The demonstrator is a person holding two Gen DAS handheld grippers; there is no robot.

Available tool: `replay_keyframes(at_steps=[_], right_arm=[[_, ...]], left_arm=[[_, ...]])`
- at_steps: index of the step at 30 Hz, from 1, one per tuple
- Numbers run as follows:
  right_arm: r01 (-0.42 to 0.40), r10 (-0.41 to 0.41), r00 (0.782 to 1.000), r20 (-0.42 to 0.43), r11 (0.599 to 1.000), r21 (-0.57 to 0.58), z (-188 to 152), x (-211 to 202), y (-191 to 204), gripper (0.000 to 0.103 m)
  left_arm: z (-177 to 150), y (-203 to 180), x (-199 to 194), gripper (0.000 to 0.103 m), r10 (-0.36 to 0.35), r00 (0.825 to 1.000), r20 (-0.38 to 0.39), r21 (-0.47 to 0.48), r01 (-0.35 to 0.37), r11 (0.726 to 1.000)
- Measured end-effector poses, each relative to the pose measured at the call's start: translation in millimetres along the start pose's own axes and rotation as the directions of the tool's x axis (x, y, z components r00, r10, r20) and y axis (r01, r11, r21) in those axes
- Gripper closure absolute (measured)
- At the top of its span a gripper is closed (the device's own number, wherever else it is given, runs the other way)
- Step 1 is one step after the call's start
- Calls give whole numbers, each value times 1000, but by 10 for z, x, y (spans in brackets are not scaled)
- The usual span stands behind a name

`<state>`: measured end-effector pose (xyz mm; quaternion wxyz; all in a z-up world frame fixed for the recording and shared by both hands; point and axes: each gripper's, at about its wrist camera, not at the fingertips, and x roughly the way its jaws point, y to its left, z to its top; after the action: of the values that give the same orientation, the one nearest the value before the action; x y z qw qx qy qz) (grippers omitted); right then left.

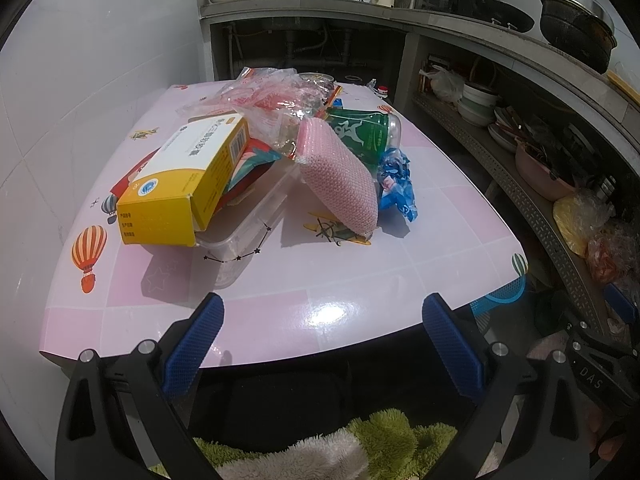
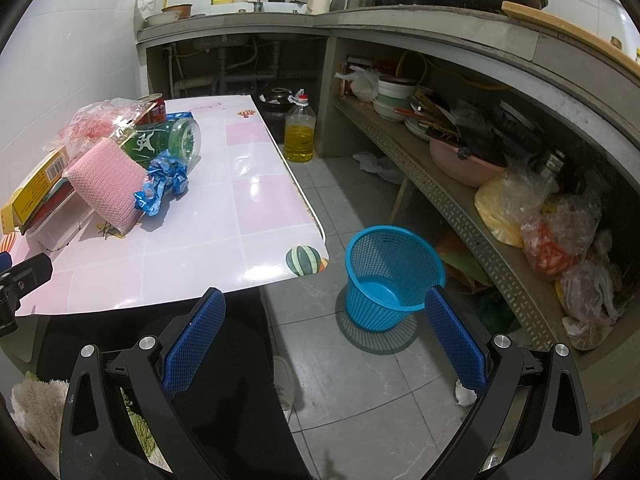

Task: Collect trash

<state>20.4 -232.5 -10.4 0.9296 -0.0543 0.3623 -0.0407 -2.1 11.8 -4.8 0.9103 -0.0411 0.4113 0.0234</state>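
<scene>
While both grippers hang wide open and empty, the trash sits heaped toward the table's far-left part.
Left to right: yellow carton stiff, take its edges; pink bubble pouch soft, light, pinch mid-body; blue wrapper crinkly. Left gripper, right gripper; blue basket on floor off right edge.

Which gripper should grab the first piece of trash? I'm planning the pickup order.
Left, probably. The left gripper, open, faces the trash pile head-on, with the yellow box and pink bubble-wrap pouch straight ahead. The right gripper, also open, points off the table toward the blue basket.
</scene>
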Motion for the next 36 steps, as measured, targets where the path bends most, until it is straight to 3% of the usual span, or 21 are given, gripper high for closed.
replay_keyframes(at_steps=[27,32,36], right_arm=[[-2,2,1000,2,1000,1,18,-21,-13,8],[-4,4,1000,11,1000,10,34,12,-34,8],[-45,46,997,69,999,-13,96,0,21,8]], left_arm=[[-21,-54,30,6,-9,1000,-16,3,9,1000],[-7,-26,44,6,-50,999,-20,-6,49,999],[-9,74,61,6,-100,995,-24,-37,99,994]])
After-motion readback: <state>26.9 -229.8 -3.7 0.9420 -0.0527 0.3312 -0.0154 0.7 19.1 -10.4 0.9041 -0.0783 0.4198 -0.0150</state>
